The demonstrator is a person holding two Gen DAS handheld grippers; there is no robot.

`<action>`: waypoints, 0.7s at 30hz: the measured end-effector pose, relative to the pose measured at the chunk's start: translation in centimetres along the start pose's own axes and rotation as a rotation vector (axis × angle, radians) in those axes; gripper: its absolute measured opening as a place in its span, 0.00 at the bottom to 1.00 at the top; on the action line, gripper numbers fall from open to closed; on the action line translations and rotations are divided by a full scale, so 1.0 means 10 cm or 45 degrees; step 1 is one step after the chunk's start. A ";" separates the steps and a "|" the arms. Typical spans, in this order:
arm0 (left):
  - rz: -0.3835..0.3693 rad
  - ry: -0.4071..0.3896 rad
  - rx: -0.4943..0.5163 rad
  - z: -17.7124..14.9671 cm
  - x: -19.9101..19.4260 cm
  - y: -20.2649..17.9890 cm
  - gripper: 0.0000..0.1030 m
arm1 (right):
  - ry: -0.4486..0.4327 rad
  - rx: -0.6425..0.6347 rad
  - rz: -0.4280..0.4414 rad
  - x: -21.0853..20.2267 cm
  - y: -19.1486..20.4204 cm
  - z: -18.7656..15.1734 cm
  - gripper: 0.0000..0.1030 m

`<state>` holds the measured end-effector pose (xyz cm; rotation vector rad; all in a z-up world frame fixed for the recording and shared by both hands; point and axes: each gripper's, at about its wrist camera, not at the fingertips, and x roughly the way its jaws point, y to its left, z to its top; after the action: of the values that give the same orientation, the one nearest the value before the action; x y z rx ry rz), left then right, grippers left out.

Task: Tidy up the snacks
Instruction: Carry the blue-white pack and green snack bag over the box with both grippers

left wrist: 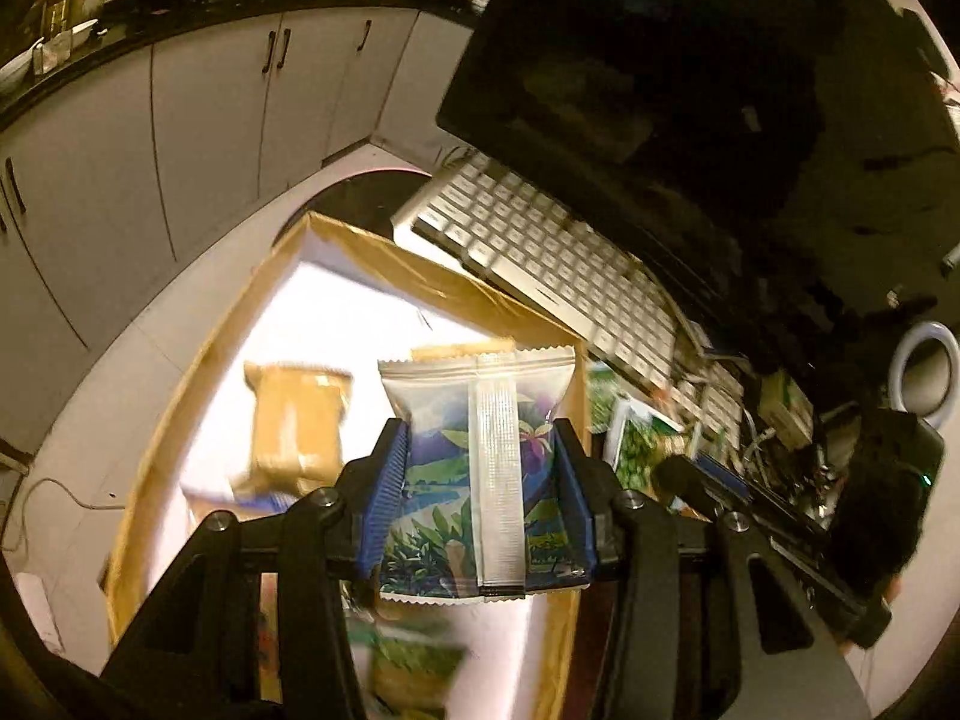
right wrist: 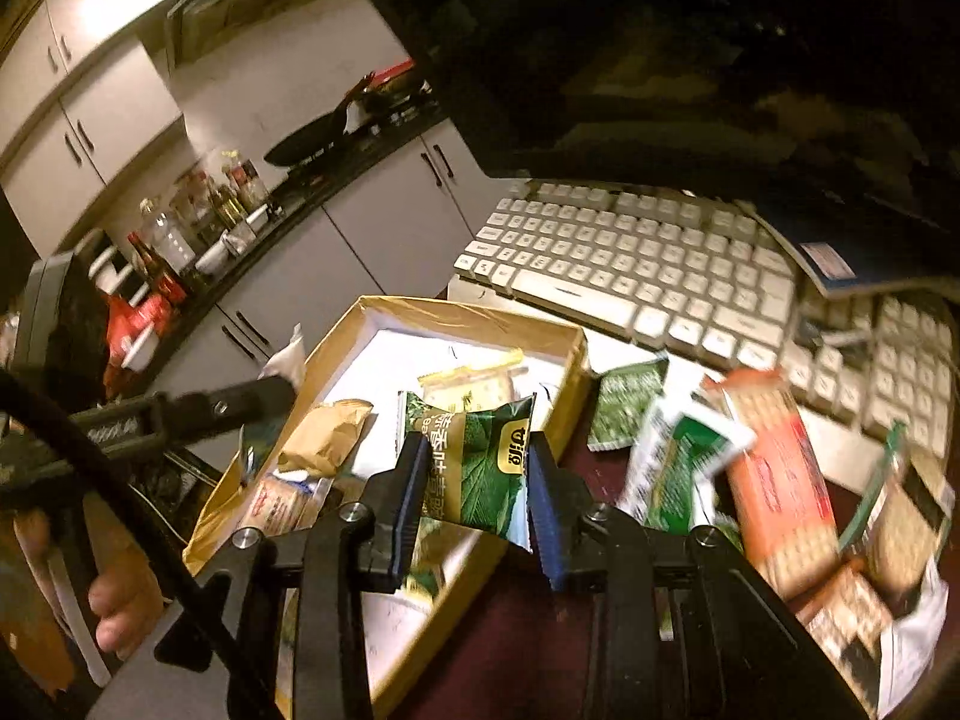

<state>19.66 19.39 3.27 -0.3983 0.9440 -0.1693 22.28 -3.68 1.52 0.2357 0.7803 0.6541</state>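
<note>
My left gripper (left wrist: pixel 479 427) is shut on a snack packet (left wrist: pixel 498 420) printed with a green and purple landscape, its back seam facing the camera. It hangs over an open cardboard box (left wrist: pixel 420 279) with a white inside. My right gripper (right wrist: pixel 477 441) is shut on a green leaf-print packet (right wrist: pixel 480 456) above the box's (right wrist: pixel 456 312) right side. A tan packet (left wrist: pixel 300 420) and other snacks lie in the box. Loose snacks lie on the dark red table to the right, among them an orange cracker pack (right wrist: pixel 780 480) and green packets (right wrist: pixel 678 468).
A white keyboard (right wrist: pixel 630 264) lies just behind the box under a dark monitor (left wrist: pixel 660 60). Kitchen cabinets (left wrist: pixel 210 120) and a cluttered counter (right wrist: pixel 198 222) stand beyond. A hand (right wrist: pixel 120 600) holds the left gripper at the lower left of the right wrist view.
</note>
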 end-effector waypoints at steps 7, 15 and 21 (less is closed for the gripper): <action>0.122 0.040 0.001 0.40 0.36 0.23 0.48 | 0.101 -0.036 0.032 0.46 0.20 0.14 0.31; 0.174 0.073 -0.013 0.55 0.64 0.40 0.48 | 0.191 -0.090 0.046 0.78 0.46 0.14 0.31; 0.225 0.114 -0.027 0.71 0.86 0.50 0.48 | 0.220 -0.122 0.051 0.90 0.57 0.11 0.31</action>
<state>30.24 23.14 -1.50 -0.3268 1.0645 -0.0161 25.16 6.44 -0.45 0.1081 0.9087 0.7549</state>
